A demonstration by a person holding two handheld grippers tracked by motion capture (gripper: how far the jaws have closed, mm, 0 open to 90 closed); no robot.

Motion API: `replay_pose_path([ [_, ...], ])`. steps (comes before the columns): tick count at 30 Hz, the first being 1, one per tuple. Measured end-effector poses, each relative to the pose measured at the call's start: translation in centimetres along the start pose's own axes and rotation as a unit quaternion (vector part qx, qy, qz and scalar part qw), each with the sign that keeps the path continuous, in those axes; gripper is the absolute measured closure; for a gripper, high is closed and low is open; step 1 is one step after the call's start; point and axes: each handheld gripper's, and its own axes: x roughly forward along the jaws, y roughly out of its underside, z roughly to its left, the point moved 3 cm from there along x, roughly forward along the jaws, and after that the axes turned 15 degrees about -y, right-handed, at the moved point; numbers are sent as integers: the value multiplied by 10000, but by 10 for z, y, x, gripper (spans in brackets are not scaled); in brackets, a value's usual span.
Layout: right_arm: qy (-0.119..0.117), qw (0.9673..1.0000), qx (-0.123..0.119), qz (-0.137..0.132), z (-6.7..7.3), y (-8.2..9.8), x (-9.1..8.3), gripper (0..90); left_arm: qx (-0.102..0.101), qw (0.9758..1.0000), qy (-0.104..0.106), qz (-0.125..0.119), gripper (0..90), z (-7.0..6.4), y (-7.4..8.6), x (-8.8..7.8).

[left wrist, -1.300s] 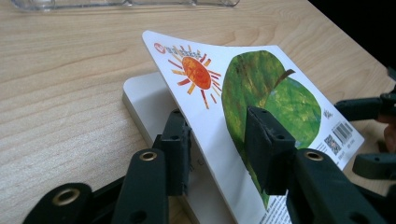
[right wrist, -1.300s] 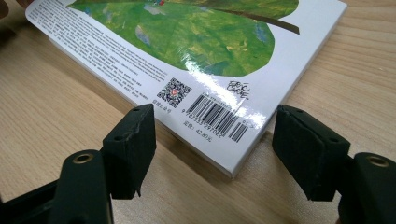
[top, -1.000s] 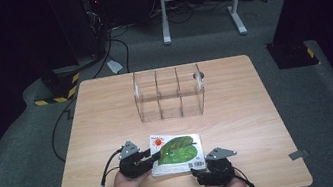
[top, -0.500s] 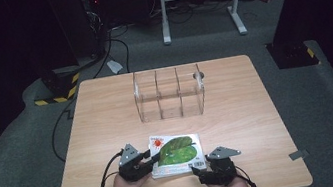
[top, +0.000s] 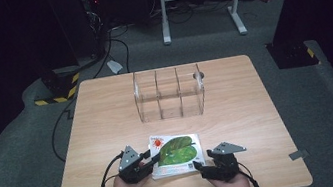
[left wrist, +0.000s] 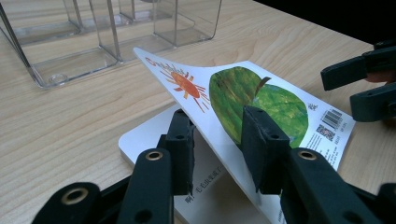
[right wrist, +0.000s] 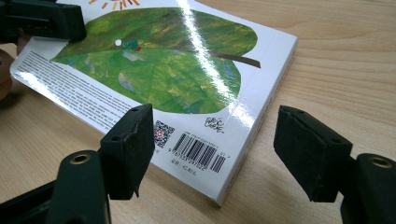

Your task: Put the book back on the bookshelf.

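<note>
A thin book point(top: 177, 151) with a green leaf on its white cover lies near the table's front edge. My left gripper point(top: 153, 158) is at its left side, shut on the front cover point(left wrist: 261, 98), which is lifted at a slant off the pages beneath. One jaw sits under the cover and the other on top; the left gripper point(left wrist: 219, 149) pinches it near the edge. My right gripper point(top: 200, 165) is at the book's front right corner, open. In its own view the right gripper point(right wrist: 215, 149) straddles the barcode corner of the book point(right wrist: 163, 70) without touching it.
A clear plastic box point(top: 169, 93) with three compartments stands mid-table behind the book. The wooden table point(top: 260, 124) has bare room on both sides. Cables trail from both grippers over the front edge. Dark floor and a metal stand lie beyond the table.
</note>
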Motion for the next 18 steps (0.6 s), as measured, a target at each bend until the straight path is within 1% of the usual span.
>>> replay_pose_path([
  [1, 8, 10000, 13, 17, 0, 0, 1, 289, 0, 10000, 0, 0, 651, 0, 0, 0],
  [2, 8, 10000, 13, 17, 0, 0, 1, 289, 50, 10000, -14, -27, 651, -1, 0, -1],
  [4, 11, 10000, 41, 57, 1, 1, 3, 289, 210, 9997, -56, -85, 651, -2, -2, -2],
  [5, 39, 9999, -2, 96, 0, 2, 4, 290, 364, 9992, -87, -131, 651, -3, -3, -3],
  [7, 41, 9999, 4, 96, 0, 2, 4, 290, 384, 9991, -72, -146, 652, -4, -3, -4],
  [9, 50, 10000, 16, 72, -1, 2, 4, 290, 558, 9981, -44, -243, 653, -7, -3, -5],
  [10, 50, 10000, 16, 72, -1, 2, 4, 290, 558, 9981, -44, -243, 654, -7, -3, -5],
  [11, 46, 10000, 36, 64, -2, 2, 4, 290, 667, 9973, -52, -318, 654, -8, -4, -7],
  [13, 39, 10000, 71, 58, -2, 2, 4, 290, 697, 9969, -52, -351, 654, -9, -5, -8],
  [15, 27, 9999, 93, 68, -2, 2, 5, 289, 761, 9962, -61, -415, 654, -9, -5, -9],
  [17, 21, 9999, 110, 67, -2, 2, 5, 284, 877, 9948, -76, -503, 655, -11, -6, -11],
  [18, 18, 9999, 112, 68, -2, 2, 5, 281, 877, 9948, -76, -503, 654, -11, -6, -11],
])
